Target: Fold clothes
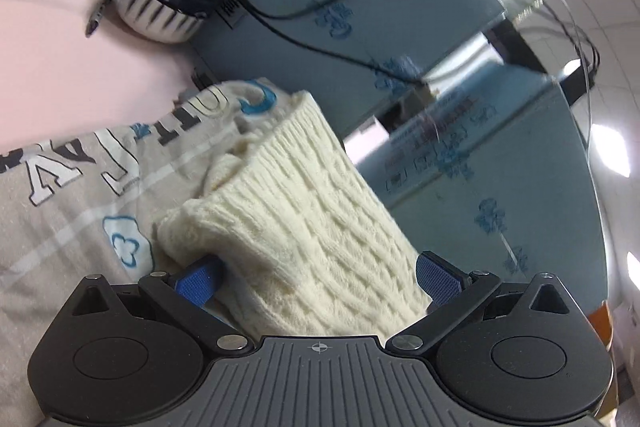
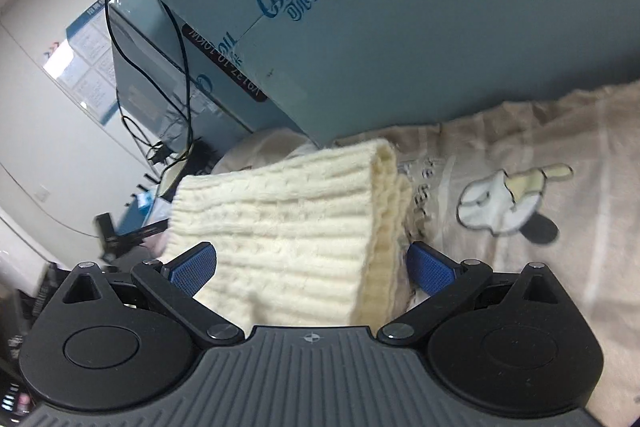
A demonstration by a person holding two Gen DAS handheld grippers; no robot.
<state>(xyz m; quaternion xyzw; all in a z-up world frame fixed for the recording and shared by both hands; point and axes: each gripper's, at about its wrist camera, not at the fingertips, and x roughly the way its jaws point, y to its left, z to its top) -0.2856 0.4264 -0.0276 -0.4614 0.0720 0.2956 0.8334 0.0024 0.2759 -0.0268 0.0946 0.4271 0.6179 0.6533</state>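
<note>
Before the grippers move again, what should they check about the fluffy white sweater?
1. Left gripper has the cream cable-knit sweater between its blue pads: ok.
2. Right gripper likewise: ok.
3. Grip tightness: cannot tell.
4. Beige printed T-shirt lies underneath, maybe caught: cannot tell.
5. Blue cardboard box close ahead: not ok.
6. Black cables clear of the sweater: ok.
</note>
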